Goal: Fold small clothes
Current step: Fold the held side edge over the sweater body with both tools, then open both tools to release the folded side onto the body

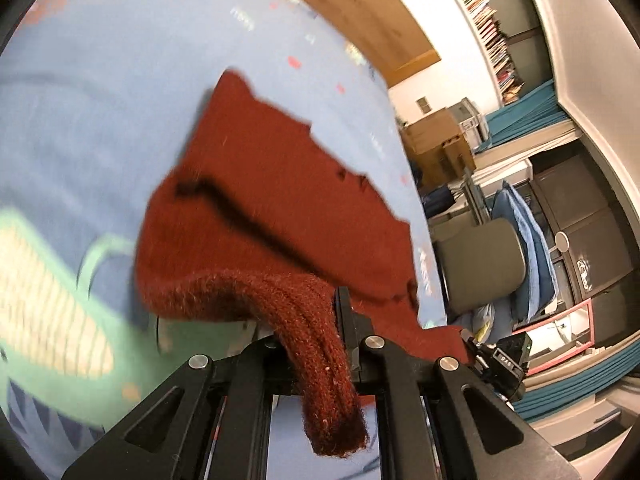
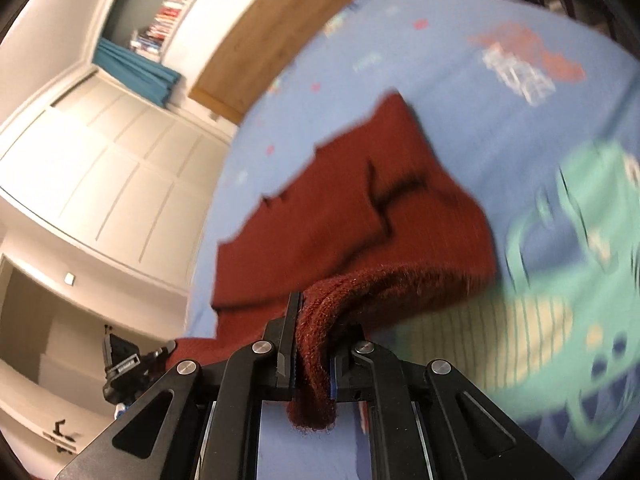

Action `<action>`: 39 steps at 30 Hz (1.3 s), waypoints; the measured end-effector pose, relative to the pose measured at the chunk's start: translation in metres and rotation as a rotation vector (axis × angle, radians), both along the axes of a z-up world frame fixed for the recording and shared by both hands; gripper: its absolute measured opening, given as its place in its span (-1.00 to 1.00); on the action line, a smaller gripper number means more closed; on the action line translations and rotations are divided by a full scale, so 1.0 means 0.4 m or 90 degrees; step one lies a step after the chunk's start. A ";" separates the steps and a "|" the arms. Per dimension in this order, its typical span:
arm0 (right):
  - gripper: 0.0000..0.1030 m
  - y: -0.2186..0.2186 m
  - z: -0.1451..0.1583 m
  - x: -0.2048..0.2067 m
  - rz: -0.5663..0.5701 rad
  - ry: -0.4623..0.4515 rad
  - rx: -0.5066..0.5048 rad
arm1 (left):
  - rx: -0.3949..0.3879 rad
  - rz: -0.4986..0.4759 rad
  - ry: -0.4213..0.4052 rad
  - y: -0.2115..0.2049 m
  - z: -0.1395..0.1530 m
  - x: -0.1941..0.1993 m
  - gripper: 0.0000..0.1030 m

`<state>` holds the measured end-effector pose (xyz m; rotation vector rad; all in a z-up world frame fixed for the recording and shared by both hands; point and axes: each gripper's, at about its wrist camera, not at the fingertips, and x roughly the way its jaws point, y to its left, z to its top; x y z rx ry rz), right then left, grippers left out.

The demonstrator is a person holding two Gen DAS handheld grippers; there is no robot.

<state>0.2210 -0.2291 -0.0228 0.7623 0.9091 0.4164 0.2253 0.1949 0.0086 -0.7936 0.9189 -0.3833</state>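
Bed cover: a light blue sheet (image 1: 100, 128) with small coloured prints and a large mint-green figure (image 1: 52, 300) is spread under the work.
Left tongs (image 1: 320, 344): clenched on a rolled edge of the rust-red knitted garment (image 1: 272, 184); a wad of knit is seen hanging down behind the jaws.
Right tongs (image 2: 314, 344): likewise clamped on the same garment's near edge, with a tuft pushed out behind the jaws.
Garment position: the near hem is held up off the bed by both tongs, while the far part lies on the sheet, its stepped outline spread away from the cameras.
Progress: a fold is judged to be only begun; the near edge has been gripped and raised but not yet carried over and laid down. Smoothing and any further fold are judged to remain.
Blur: both views are smeared, so fine detail is not to be trusted.
Room beyond: a wooden headboard (image 2: 256, 52), white panelled cupboard doors (image 2: 100, 168), teal curtains (image 2: 136, 72), bookshelves (image 1: 488, 24), cardboard boxes (image 1: 436, 136) and a grey chair (image 1: 480, 260) are seen.
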 end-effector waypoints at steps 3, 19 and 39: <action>-0.81 0.009 0.047 0.076 -0.006 -0.028 -0.015 | 0.011 0.013 -0.020 -0.008 0.028 0.065 -0.86; -0.75 0.067 -0.091 0.435 -0.065 0.069 -0.091 | 0.138 0.057 0.105 -0.056 -0.172 0.387 -0.83; 0.07 0.012 -0.051 0.477 -0.099 0.039 -0.154 | 0.128 0.127 0.054 0.074 -0.057 0.374 -0.16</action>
